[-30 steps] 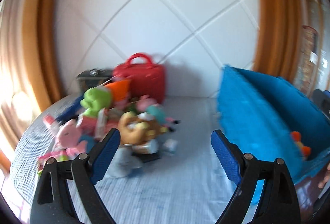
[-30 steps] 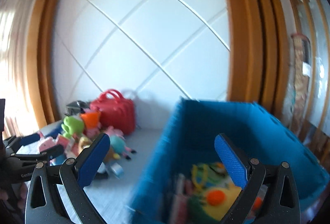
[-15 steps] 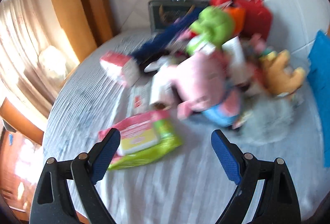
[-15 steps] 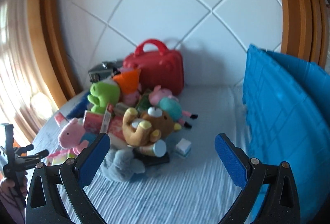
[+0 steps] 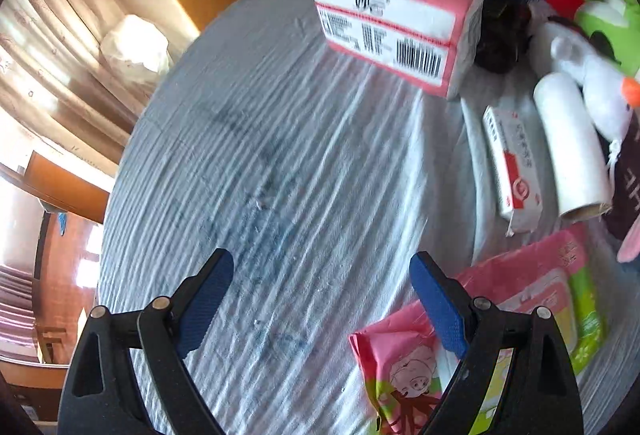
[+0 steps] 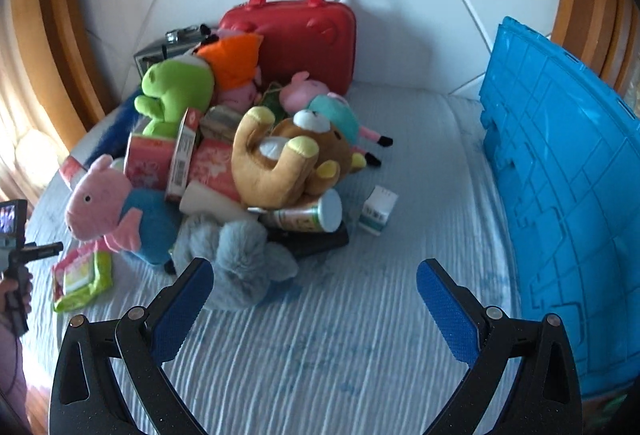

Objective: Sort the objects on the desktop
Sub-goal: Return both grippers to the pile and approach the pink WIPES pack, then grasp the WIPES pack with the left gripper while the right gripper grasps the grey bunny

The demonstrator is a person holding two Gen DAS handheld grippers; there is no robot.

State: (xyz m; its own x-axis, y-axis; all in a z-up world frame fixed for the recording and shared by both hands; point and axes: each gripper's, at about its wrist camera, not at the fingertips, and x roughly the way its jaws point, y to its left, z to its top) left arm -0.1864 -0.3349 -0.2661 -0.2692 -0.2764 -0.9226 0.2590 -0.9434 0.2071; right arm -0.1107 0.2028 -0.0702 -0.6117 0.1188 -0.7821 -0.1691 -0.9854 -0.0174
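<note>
Grippers first: the left gripper point(image 5: 320, 299) hangs with jaws spread wide and empty over the striped table point(image 5: 280, 155), its right finger just above a pink and green wipes pack point(image 5: 520, 299). The right gripper point(image 6: 316, 303) is likewise released, holding nothing. Just beyond it lies a grey plush point(image 6: 240, 259), then a heap with a brown bear point(image 6: 280, 163), a pink pig point(image 6: 104, 203) and a green toy point(image 6: 176, 91). A red case point(image 6: 304, 39) stands behind by the wall. A blue crate point(image 6: 568, 195) stands well apart on the right.
</note>
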